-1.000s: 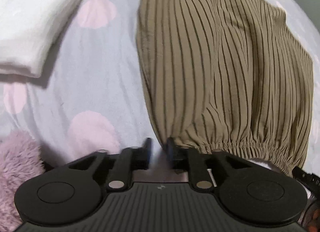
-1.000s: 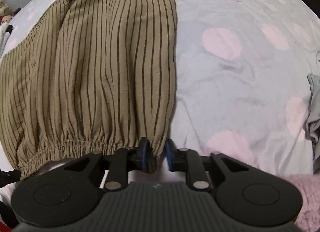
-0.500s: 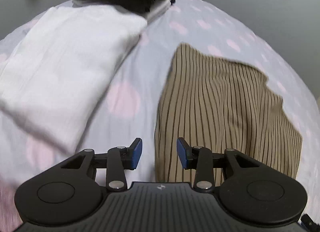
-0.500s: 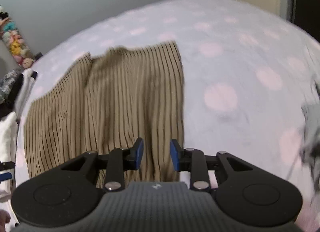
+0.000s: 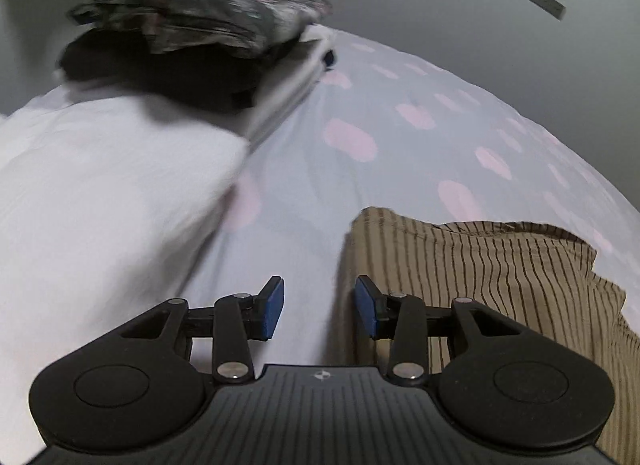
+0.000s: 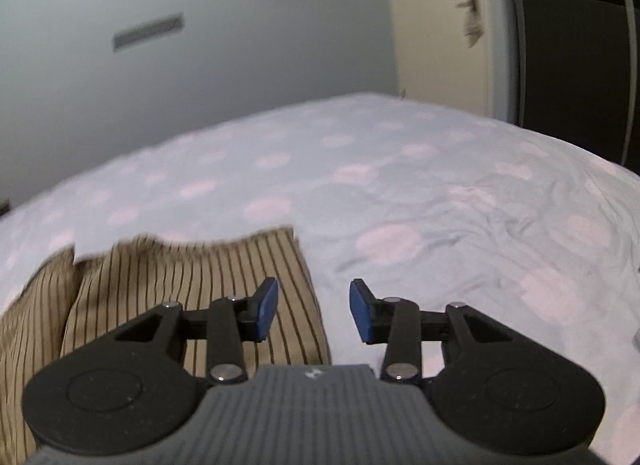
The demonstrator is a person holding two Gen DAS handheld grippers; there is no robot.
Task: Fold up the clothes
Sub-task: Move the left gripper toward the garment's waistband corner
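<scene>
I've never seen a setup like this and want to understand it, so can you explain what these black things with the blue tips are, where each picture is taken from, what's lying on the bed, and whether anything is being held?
There is no robot here. A person holds one hand-held gripper in each hand, and each carries a wide-angle camera looking forward along its two fingers.

One picture is from the left hand-held gripper, the other from the right hand-held gripper. The blue parts are the finger pads. Both stand open with nothing between them, so nothing is held.

Below them is a bed sheet, pale with pink spots. On it lies a tan striped garment, seen from its left edge in one view and from its right edge in the other. To the left lie a folded white cloth and, further back, a stack of dark folded clothes. The edges are blurred by motion.
</scene>
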